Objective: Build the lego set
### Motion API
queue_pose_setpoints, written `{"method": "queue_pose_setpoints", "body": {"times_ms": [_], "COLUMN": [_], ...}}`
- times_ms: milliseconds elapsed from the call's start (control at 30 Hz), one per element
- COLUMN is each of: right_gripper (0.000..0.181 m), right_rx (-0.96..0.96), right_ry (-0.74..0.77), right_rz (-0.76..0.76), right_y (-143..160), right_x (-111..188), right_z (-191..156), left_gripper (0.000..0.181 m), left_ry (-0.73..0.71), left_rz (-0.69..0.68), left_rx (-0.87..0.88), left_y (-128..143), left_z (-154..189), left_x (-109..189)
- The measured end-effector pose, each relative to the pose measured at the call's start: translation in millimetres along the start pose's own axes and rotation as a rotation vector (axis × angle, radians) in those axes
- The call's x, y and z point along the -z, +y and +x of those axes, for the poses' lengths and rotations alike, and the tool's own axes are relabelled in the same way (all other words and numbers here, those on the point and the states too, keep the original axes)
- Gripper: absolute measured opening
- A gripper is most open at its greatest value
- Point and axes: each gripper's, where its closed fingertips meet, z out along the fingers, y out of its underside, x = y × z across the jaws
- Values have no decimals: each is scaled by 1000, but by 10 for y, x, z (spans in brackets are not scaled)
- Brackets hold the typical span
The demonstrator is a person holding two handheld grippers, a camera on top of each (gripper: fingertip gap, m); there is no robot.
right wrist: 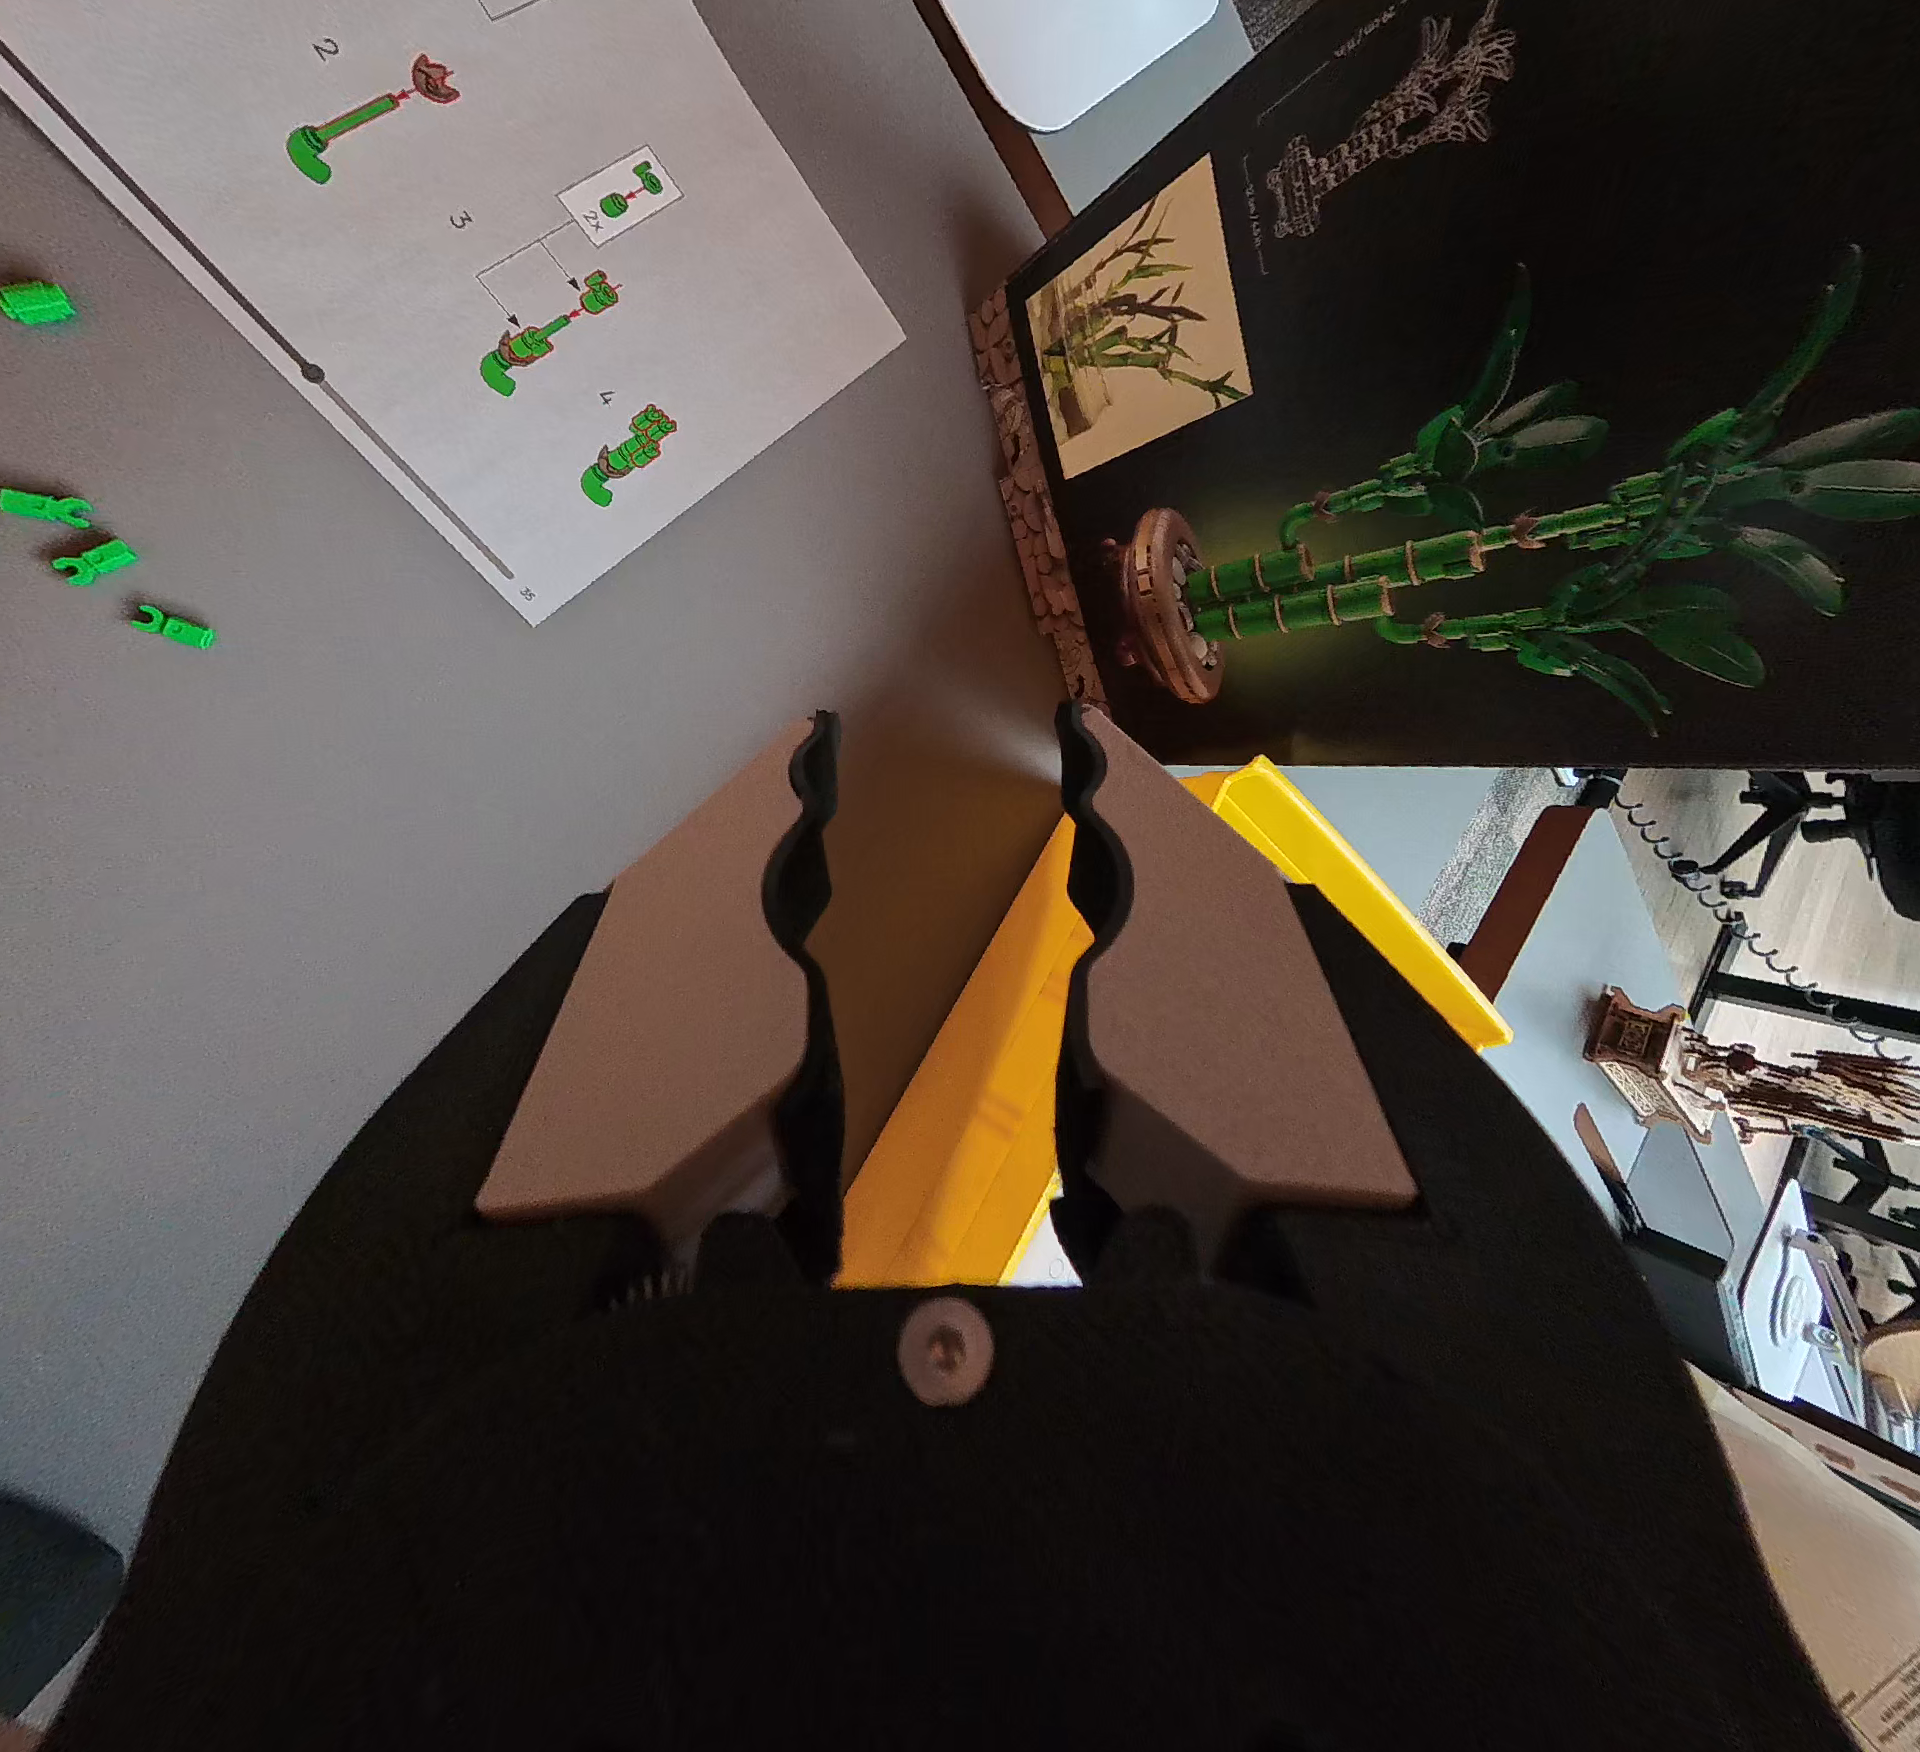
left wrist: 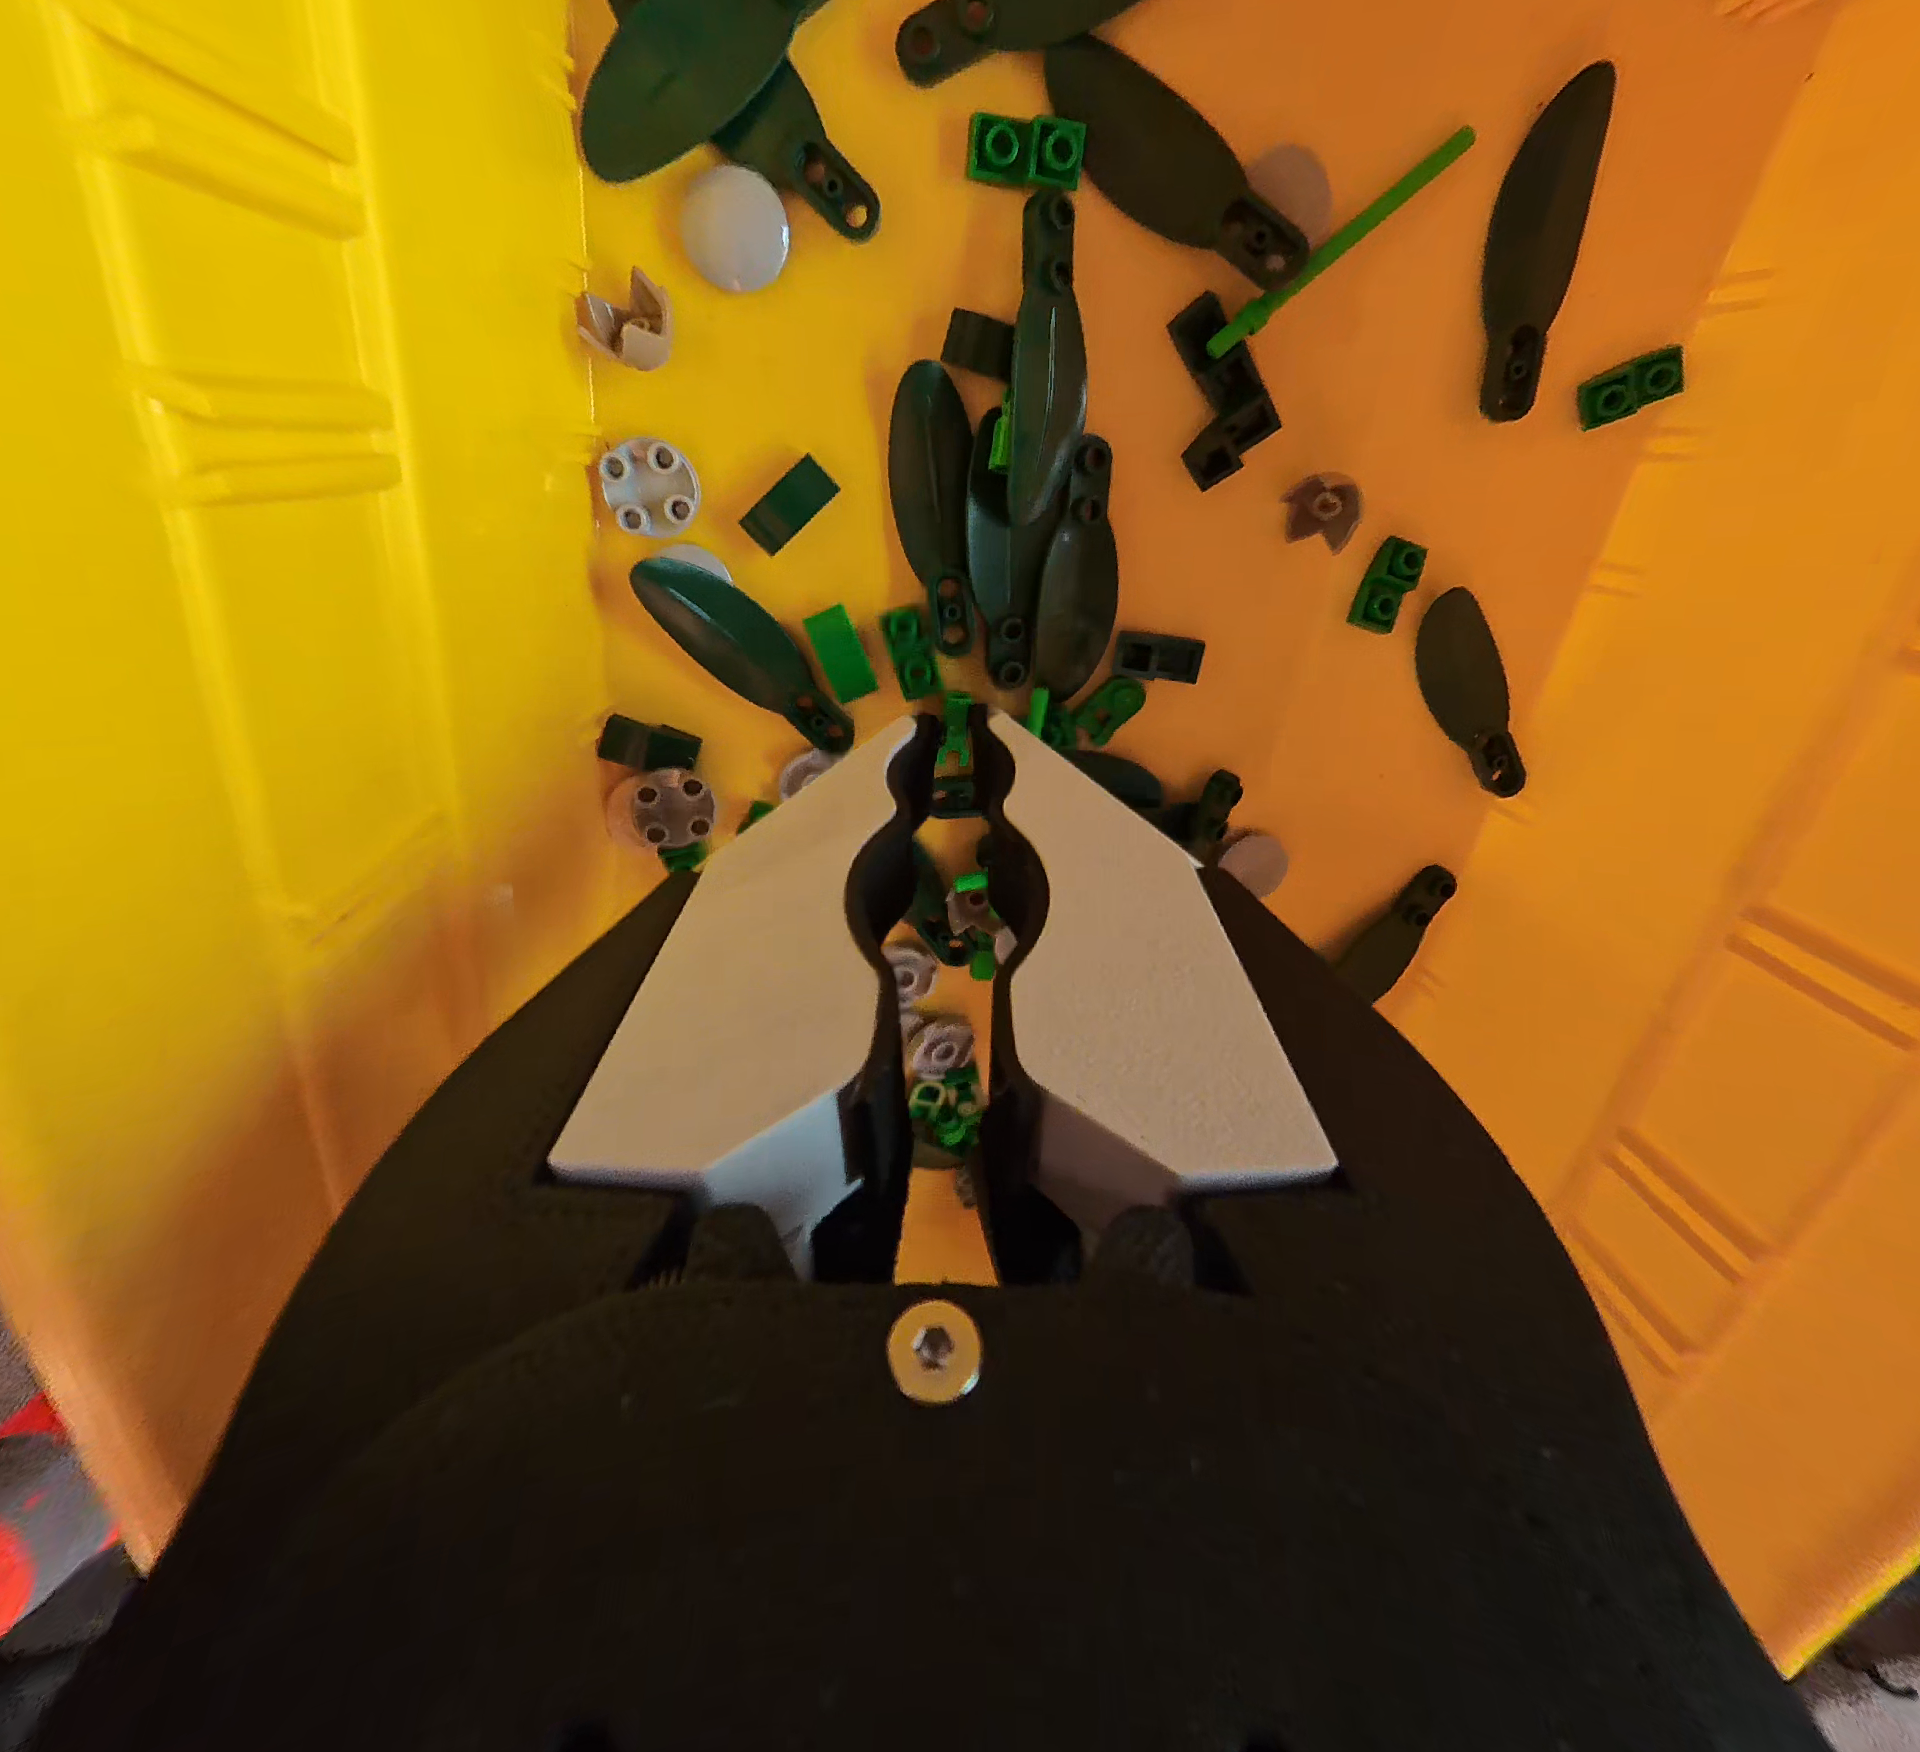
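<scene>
My left gripper (left wrist: 956, 728) reaches down into a yellow bin (left wrist: 312, 455) of loose Lego parts. Its jaws are nearly closed on a small bright green clip piece (left wrist: 954, 755) at the tips. Around it lie dark green leaves (left wrist: 686, 71), small green plates (left wrist: 1027, 149), a thin green bar (left wrist: 1351, 237), grey round plates (left wrist: 649, 484) and a grey dome (left wrist: 736, 227). My right gripper (right wrist: 945, 726) is open and empty above the grey table (right wrist: 312, 871), over a corner of the yellow bin (right wrist: 1351, 881). Small green clip pieces (right wrist: 171, 627) lie on the table at the left.
An open instruction booklet (right wrist: 436, 175) lies on the table beyond the right gripper. The black Lego box (right wrist: 1507, 352) with a bamboo picture stands to its right. The bin's walls (left wrist: 1714, 767) close in on both sides of the left gripper. A wooden model (right wrist: 1714, 1079) stands past the table edge. My hands' fingertips stand some 75 cm from each other. From the left gripper's tips to the grey dome (left wrist: 736, 227) is close to 8 cm.
</scene>
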Motion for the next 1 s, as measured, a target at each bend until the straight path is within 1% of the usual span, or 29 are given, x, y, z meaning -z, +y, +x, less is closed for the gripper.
{"method": "queue_pose_setpoints", "body": {"times_ms": [200, 300, 367, 467, 533, 567, 600, 633, 667, 700, 733, 767, 800, 833, 867, 933, 1000], "right_gripper": [42, 42, 42, 42, 42, 42, 42, 42, 42, 42, 42, 42, 42, 42, 42, 42, 42], "right_rx": [1, 0, 6, 9, 2, 0, -2, -6, -10, -15, -19, -22, -23, -22, -22, -20, -19], "right_ry": [2, -1, -3, -2, -1, 1, 2, 3, 4, 6, 8, 10, 11, 12, 13, 14, 15], "right_rz": [6, 2, -5, -3, 7, 10, 12, 14, 17, 20, 22, 23, 24, 24, 26, 29, 34], "right_y": [-9, -5, 6, 4, 0, 3, 8, 12, 16, 20, 23, 27, 29, 30, 28, 21, 13], "right_x": [10, 0, -12, -7, 5, 11, 16, 22, 28, 33, 40, 44, 50, 53, 59, 69, 80], "right_z": [6, 4, -4, 3, 18, 27, 36, 44, 54, 65, 74, 81, 85, 86, 85, 82, 83], "left_gripper": [3, 3, 3, 3, 3, 3, 3, 3, 3, 3, 3, 3, 3, 4, 4, 4, 4], "left_ry": [-34, -57, -73, -95, -84, -63, -24, 41, 141, 274, 422, 565, 680, 748, 772, 748, 747], "left_rz": [-20, 0, 50, 165, 265, 329, 407, 493, 576, 646, 690, 708, 710, 698, 676, 625, 553], "left_rx": [-9, 15, 51, 104, 106, 87, 53, 3, -65, -155, -262, -386, -517, -646, -768, -965, -1088], "left_y": [6, 3, -30, -105, -164, -208, -265, -327, -376, -388, -341, -235, -97, 47, 180, 381, 575], "left_z": [-16, -70, -115, -124, -12, 102, 271, 513, 838, 1242, 1692, 2153, 2591, 2985, 3335, 3938, 4491], "left_x": [4, 99, 250, 605, 911, 1090, 1288, 1500, 1721, 1945, 2161, 2350, 2494, 2562, 2551, 2355, 2067]}}
